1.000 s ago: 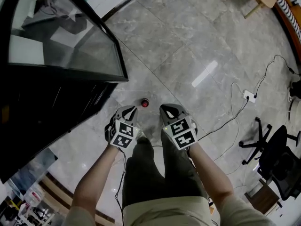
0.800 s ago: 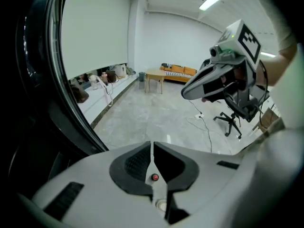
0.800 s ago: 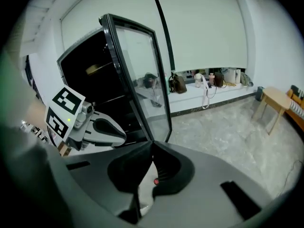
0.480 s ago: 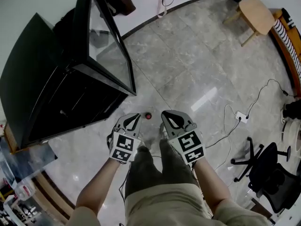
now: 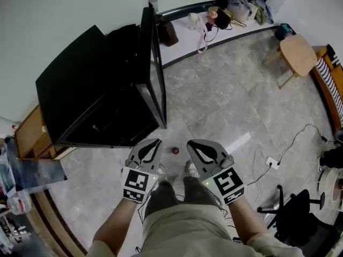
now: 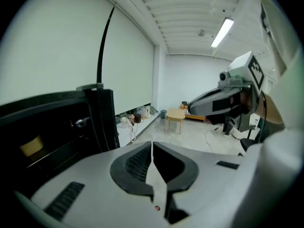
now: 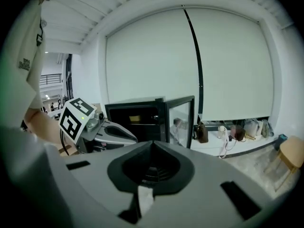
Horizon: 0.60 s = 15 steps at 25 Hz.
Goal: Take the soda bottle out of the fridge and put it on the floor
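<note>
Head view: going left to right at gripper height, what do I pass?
fridge → left gripper → bottle → right gripper → power strip

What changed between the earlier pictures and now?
The view rose and drew back from the fridge, so more surroundings show. Nothing was taken or released. The soda bottle stays on the floor ahead of the left gripper and right gripper, both shut and empty; the fridge door stays open.

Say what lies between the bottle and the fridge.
Only bare floor: in the head view the bottle stands apart from the open fridge, nothing between them.
</note>
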{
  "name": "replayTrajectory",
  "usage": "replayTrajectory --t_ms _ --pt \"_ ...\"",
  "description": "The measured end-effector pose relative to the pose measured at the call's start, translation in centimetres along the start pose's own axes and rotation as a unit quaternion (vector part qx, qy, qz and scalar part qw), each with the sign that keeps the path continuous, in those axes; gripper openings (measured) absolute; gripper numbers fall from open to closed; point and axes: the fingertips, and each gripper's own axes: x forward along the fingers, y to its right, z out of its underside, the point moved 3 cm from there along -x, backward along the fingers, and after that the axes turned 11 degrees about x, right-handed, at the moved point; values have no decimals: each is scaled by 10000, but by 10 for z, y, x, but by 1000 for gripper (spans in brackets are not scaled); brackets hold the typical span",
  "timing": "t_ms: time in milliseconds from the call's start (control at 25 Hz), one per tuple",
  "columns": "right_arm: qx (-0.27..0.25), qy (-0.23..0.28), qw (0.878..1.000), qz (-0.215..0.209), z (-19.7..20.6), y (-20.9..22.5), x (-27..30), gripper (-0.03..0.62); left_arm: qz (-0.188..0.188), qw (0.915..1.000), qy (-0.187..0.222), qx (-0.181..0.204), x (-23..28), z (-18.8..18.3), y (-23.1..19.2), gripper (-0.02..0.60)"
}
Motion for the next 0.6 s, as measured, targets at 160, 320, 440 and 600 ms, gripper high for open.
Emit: replayTrajectory --t_ms 160,320,440,600 --pt "-151 347 9985 -388 -41 -33 -13 -5 -306 9988 384 89 -43 -45 -14 14" --pt "-312 590 9956 -650 -73 -62 -21 -5 -608 9959 621 257 -81 -75 -24 14" --pt "-606 760 9926 -725 -96 -77 -25 -5 -848 9934 718 276 -107 -89 -32 14" --pt "-844 1056 9871 -856 -124 -97 -37 -5 -1041 9901 918 230 -136 -104 -34 14"
